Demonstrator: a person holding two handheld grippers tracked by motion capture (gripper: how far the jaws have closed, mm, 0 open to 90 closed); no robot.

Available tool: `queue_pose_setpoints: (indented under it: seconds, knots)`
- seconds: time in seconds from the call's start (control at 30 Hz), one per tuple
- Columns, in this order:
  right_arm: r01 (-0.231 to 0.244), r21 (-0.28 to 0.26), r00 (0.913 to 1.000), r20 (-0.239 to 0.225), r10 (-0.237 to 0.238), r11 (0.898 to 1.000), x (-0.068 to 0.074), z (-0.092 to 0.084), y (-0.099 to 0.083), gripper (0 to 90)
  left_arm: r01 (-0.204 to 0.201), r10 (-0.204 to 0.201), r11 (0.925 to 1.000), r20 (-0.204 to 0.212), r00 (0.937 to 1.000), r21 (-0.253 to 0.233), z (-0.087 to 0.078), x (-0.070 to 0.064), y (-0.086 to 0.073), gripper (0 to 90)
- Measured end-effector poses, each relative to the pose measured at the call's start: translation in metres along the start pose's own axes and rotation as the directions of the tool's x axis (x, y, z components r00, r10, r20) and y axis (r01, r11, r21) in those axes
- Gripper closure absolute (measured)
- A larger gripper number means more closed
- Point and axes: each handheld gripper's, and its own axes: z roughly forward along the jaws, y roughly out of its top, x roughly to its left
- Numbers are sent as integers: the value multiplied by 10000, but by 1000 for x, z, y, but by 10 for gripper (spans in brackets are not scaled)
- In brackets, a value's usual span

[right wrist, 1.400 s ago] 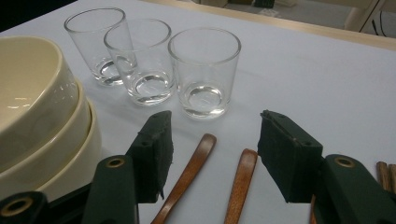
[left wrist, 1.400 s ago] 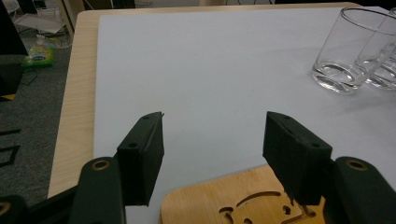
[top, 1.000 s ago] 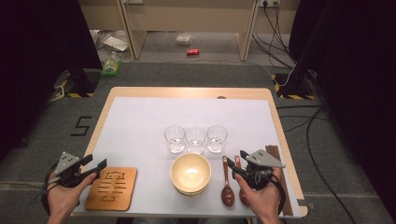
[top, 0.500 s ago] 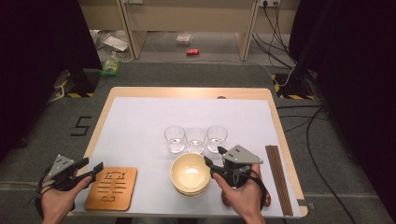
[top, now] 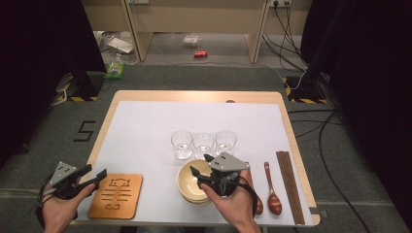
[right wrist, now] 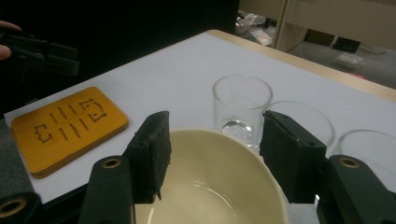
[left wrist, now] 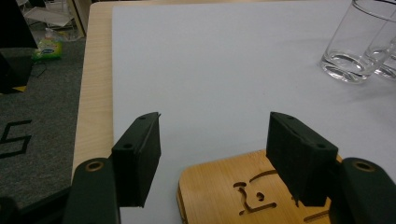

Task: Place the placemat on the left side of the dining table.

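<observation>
Fingers (right wrist: 154,154) of the right gripper (top: 203,172), spread wide, have moved from beside the spoons (top: 272,194) to above the bowl (top: 189,187) at the table's (top: 145,126) near edge: grasp imminent. Left gripper (top: 94,175) open by the wooden mat (top: 116,196).

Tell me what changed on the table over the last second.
The right gripper moved left, from above the wooden spoons to over the cream bowl, jaws open around nothing. The left gripper shifted slightly at the wooden trivet's left edge, open, gripping nothing. Bowl, trivet, three glasses, spoons and chopsticks stayed put.
</observation>
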Motion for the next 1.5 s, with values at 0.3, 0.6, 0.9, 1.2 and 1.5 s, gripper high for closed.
queue_pose_setpoints:
  seconds: [0.3, 0.6, 0.9, 1.2, 1.5]
  knots:
    - [385, 113, 9972, -651, -377, 9992, 23, 21, 12, 430, -20, 19, 9999, 71, 10000, 131, 1, -2, -1, 350]
    - [627, 270, 9913, -1177, -591, 9977, 44, 42, 20, 436, 45, -46, 9999, 121, 9999, 109, 1, -3, -1, 348]
    - [778, 459, 9850, -1578, -697, 9959, 64, 62, 22, 442, 140, -143, 9998, 225, 9996, 143, 1, -2, -4, 346]
    - [950, 822, 9733, -2168, -753, 9921, 84, 81, 19, 434, 250, -255, 9992, 155, 9996, 298, -2, -1, -6, 347]
    - [1218, 1267, 9543, -2877, -810, 9844, 105, 106, 14, 424, 526, -541, 9955, 175, 9984, 784, -1, 2, -11, 348]
